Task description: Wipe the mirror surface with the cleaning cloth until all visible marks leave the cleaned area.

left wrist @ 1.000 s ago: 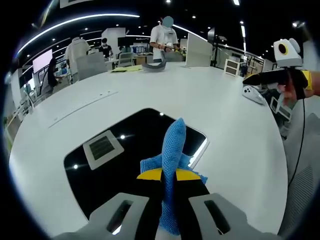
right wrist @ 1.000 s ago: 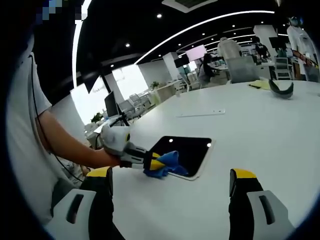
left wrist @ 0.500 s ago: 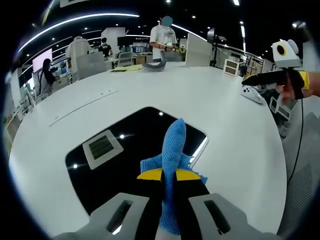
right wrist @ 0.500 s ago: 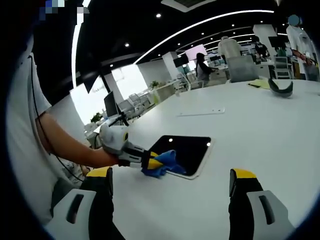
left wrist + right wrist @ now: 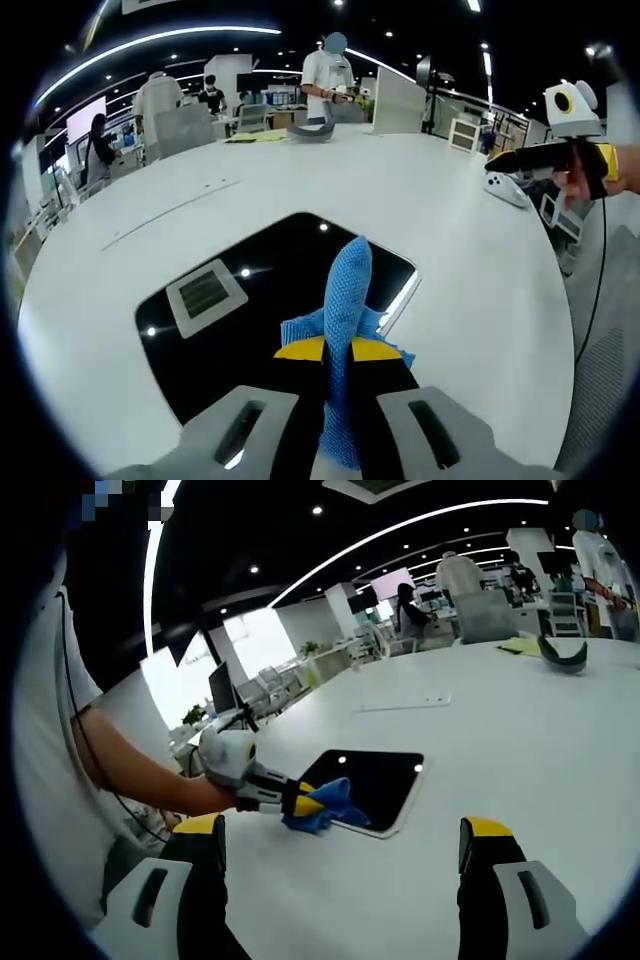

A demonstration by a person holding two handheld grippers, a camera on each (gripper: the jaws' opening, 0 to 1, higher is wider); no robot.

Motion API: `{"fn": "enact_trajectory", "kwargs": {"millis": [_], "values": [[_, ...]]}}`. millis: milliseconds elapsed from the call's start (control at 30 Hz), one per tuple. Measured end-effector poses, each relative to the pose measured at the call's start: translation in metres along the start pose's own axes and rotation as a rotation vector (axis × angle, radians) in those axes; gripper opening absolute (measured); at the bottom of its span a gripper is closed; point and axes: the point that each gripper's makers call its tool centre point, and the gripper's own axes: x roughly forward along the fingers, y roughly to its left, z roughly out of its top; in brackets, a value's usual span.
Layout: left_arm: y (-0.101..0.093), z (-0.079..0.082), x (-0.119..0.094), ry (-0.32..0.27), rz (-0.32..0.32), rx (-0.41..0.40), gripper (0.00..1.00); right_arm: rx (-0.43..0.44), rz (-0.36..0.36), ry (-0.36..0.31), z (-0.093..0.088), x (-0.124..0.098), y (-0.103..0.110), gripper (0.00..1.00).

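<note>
A dark rectangular mirror [image 5: 270, 300] [image 5: 375, 780] lies flat on the white round table [image 5: 450, 260], reflecting ceiling lights. My left gripper [image 5: 337, 350] [image 5: 312, 802] is shut on a blue cleaning cloth [image 5: 347, 300] [image 5: 335, 802], whose folded end pokes up over the mirror's near right edge. In the right gripper view the cloth rests at the mirror's near left corner. My right gripper [image 5: 340, 845] is open, held well back from the mirror with nothing between its yellow-tipped fingers [image 5: 485, 830]. It also appears at the far right of the left gripper view [image 5: 530, 158].
A small white controller-like object [image 5: 505, 188] lies on the table at the right. A grey curved item [image 5: 308, 133] [image 5: 562, 655] and yellow paper [image 5: 250, 138] sit at the far edge. A standing person [image 5: 328, 75] and office chairs are behind. My arm [image 5: 130, 775] reaches in.
The left gripper with the cloth has slid slightly back toward the mirror's near corner. The right gripper stays put.
</note>
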Motion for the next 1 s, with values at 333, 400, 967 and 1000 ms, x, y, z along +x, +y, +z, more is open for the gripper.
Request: {"fn": "enact_trajectory", "kwargs": {"millis": [333,400,967,1000], "values": [[0.003,0.000,-0.001,-0.002,0.006,-0.002,0.04,0.000,0.004,0.005,-0.001,0.002,0.001,0.97],[0.004,0.000,-0.001,-0.002,0.007,-0.004,0.04,0.003,0.003,0.005,-0.001,0.002,0.000,0.97],[0.013,0.000,-0.001,0.000,0.012,0.010,0.04,0.004,0.002,0.005,-0.002,0.002,-0.001,0.97],[0.014,0.000,-0.001,0.000,0.013,0.010,0.04,0.005,0.002,0.005,-0.002,0.002,-0.001,0.97]]}}
